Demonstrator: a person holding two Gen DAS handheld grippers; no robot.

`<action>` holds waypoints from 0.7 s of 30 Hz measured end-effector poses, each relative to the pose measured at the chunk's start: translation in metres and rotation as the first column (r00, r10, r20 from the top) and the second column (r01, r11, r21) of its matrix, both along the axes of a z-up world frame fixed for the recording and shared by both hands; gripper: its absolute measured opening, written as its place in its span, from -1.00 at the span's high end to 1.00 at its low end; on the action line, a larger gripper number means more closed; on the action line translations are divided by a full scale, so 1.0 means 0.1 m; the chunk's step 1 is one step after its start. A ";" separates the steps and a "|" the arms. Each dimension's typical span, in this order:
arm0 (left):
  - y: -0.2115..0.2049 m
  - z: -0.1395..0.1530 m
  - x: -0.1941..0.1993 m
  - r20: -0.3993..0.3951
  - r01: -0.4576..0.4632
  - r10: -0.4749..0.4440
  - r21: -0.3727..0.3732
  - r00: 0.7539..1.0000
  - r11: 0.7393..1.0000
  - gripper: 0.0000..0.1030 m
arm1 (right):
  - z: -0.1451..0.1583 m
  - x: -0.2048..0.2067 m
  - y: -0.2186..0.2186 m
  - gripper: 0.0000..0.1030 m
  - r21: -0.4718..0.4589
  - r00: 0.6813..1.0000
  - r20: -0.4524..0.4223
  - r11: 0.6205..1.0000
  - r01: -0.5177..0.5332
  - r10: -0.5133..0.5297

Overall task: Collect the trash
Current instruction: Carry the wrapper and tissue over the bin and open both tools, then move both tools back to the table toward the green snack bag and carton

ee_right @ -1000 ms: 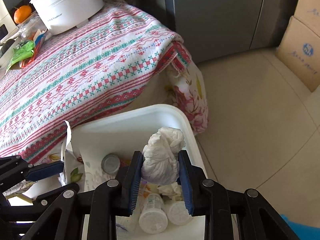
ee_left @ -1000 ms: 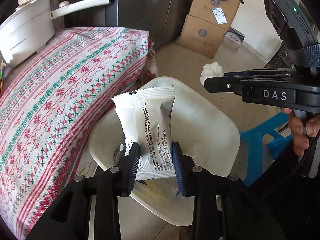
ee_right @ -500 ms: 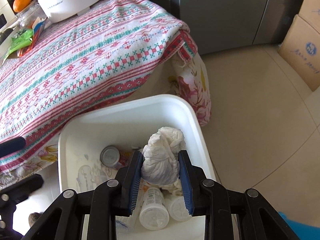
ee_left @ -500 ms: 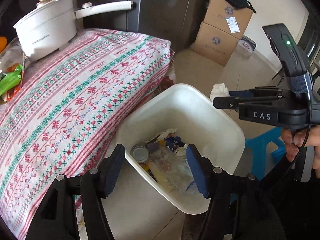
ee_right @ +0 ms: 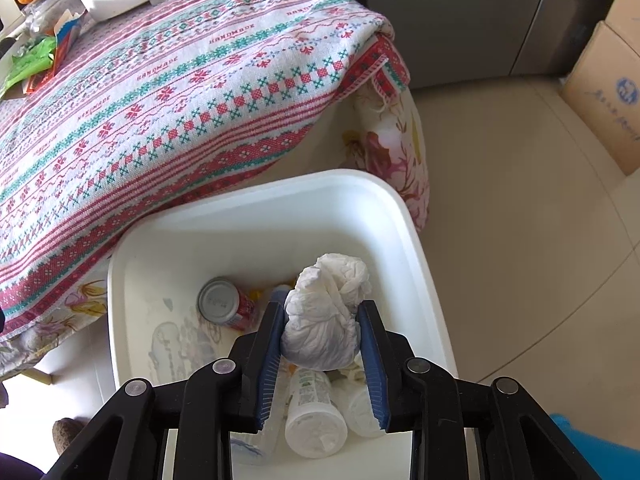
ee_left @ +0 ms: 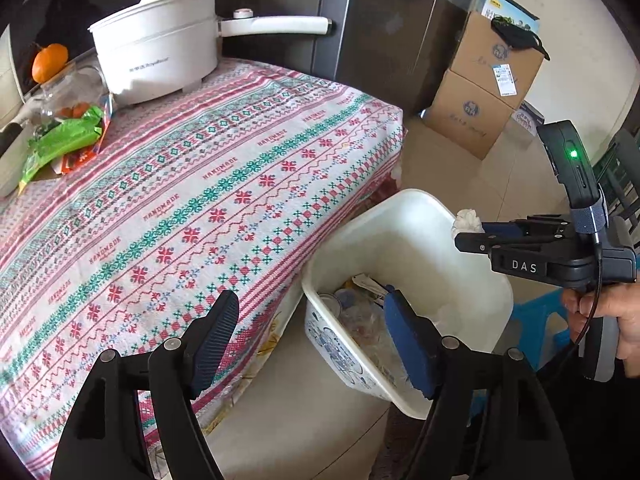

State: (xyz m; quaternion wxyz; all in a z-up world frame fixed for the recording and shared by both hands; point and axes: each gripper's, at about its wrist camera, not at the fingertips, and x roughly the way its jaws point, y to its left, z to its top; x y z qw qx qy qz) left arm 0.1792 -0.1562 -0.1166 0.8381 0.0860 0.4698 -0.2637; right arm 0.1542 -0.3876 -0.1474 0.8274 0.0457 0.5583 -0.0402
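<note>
Clamping a crumpled white tissue wad [ee_right: 325,312] between its pads, the right claw [ee_right: 323,354] hangs over the white bin [ee_right: 416,240], which holds a can [ee_right: 224,300] and small bottles [ee_right: 314,416]. Beside the cloth-covered worktop [ee_left: 192,184], the left claw [ee_left: 310,344] gapes wide, holding nothing.
</note>
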 end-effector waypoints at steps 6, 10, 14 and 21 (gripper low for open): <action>0.10 0.05 -0.01 0.015 -0.019 0.019 0.000 1.000 1.000 -0.51 | 0.06 0.02 0.01 -0.07 0.030 0.999 0.021 0.999 0.029 -0.029; 0.15 0.07 -0.01 0.021 -0.028 0.028 -0.003 0.999 1.000 -0.51 | 0.09 0.03 0.05 -0.14 0.032 0.999 0.029 0.999 0.030 -0.031; 0.21 0.08 0.00 0.023 -0.039 0.039 -0.005 0.999 0.999 -0.52 | 0.10 0.06 0.11 -0.17 0.028 0.999 0.029 0.999 0.024 -0.024; 0.37 0.11 0.07 0.017 -0.080 0.080 -0.017 0.997 0.997 -0.52 | 0.18 0.12 0.28 -0.26 0.025 0.999 0.036 1.000 0.007 -0.008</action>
